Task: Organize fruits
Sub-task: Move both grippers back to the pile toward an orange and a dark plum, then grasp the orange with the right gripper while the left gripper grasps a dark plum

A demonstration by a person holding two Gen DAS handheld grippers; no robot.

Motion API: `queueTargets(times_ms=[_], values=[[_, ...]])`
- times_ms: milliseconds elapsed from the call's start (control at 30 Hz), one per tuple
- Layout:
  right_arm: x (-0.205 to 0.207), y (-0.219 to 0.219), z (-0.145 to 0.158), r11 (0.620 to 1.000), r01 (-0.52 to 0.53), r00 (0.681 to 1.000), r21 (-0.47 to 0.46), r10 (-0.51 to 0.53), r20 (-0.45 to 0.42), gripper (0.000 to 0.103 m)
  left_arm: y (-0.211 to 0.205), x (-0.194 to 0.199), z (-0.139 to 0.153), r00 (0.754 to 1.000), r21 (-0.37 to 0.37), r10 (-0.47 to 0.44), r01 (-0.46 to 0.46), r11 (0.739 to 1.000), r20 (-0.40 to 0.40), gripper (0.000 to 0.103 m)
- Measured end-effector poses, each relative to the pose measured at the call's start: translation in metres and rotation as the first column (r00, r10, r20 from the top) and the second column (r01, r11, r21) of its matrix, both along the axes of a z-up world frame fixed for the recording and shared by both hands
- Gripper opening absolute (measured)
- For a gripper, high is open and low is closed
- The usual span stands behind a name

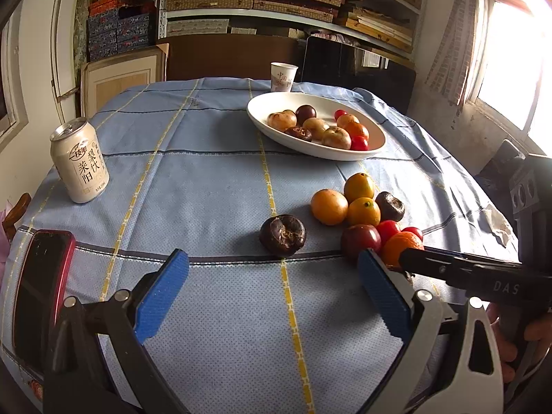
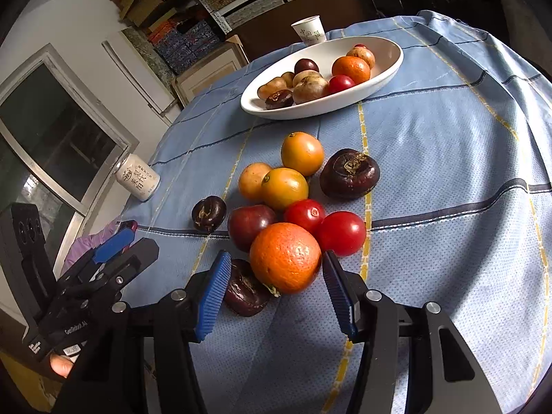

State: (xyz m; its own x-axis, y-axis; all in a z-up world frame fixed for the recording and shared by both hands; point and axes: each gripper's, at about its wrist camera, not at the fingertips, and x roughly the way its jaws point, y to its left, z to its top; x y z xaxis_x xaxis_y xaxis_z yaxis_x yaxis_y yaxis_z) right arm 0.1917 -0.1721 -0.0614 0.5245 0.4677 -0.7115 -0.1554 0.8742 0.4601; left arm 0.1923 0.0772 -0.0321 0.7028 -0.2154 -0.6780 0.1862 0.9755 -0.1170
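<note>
Blue checked tablecloth (image 2: pixel 448 179): white oval bowl (image 2: pixel 386 69) half filled; right gripper (image 2: pixel 276 289) brackets round orange mandarin (image 2: pixel 285 257), ungripped; left gripper (image 1: pixel 272 289) gapes empty.

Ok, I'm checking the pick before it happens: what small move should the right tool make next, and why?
Probably ease forward a little and close. The right tool stands open with the orange just ahead between its fingers, one pad near its right side, the left pad apart. A dark fruit lies by the left finger, so centring first seems wise. The white bowl awaits.

Black claw (image 2: pixel 276 293) frames carry ribbed blue pads (image 2: pixel 212 298) (silver screws).
</note>
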Motion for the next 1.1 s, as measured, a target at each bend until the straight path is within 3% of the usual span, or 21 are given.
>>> queueTargets(times_ms=[133, 200, 300, 533, 667, 767, 900, 967, 1100], values=[[0.008, -0.002, -0.004, 0.999, 0.037, 0.999, 0.035, -0.035, -0.036, 0.056, 0.001, -0.001, 0.001, 1.0, 0.001, 0.004, -0.004, 1.0, 0.004, 0.097], [0.011, -0.002, -0.007, 0.998, 0.055, 0.997, 0.039, -0.052, -0.057, 0.047, 0.002, -0.001, 0.001, 1.0, -0.003, 0.005, -0.005, 1.0, 0.004, 0.097], [0.014, -0.001, -0.014, 0.998, 0.044, 0.995, 0.055, -0.039, -0.09, 0.045, 0.002, -0.001, 0.001, 1.0, 0.003, 0.008, -0.008, 1.0, 0.005, 0.097], [0.005, -0.015, -0.011, 0.995, 0.065, 0.997, 0.081, -0.061, -0.041, 0.045, -0.006, 0.0, -0.003, 1.0, 0.057, 0.002, -0.003, 0.998, 0.01, 0.097], [-0.008, -0.035, 0.001, 0.992, 0.095, 0.994, 0.079, -0.1, 0.055, 0.045, -0.013, -0.003, -0.004, 0.997, 0.031, -0.076, 0.076, 0.997, -0.003, 0.097], [-0.013, -0.049, 0.006, 0.991, 0.116, 0.986, 0.073, -0.123, 0.108, 0.045, -0.025, -0.011, -0.002, 0.977, -0.03, -0.214, 0.214, 0.976, 0.003, 0.097], [-0.013, -0.06, 0.002, 0.988, 0.11, 0.986, 0.108, -0.123, 0.115, 0.045, -0.047, -0.018, -0.005, 0.956, -0.03, -0.295, 0.295, 0.955, 0.001, 0.096], [-0.011, -0.063, -0.002, 0.986, 0.106, 0.988, 0.125, -0.119, 0.103, 0.045, -0.058, -0.017, -0.01, 0.951, -0.017, -0.307, 0.307, 0.952, -0.026, 0.077], [-0.008, -0.069, -0.009, 0.981, 0.106, 0.991, 0.16, -0.118, 0.07, 0.045, -0.072, -0.008, -0.021, 0.947, 0.016, -0.305, 0.308, 0.951, -0.1, 0.065]])
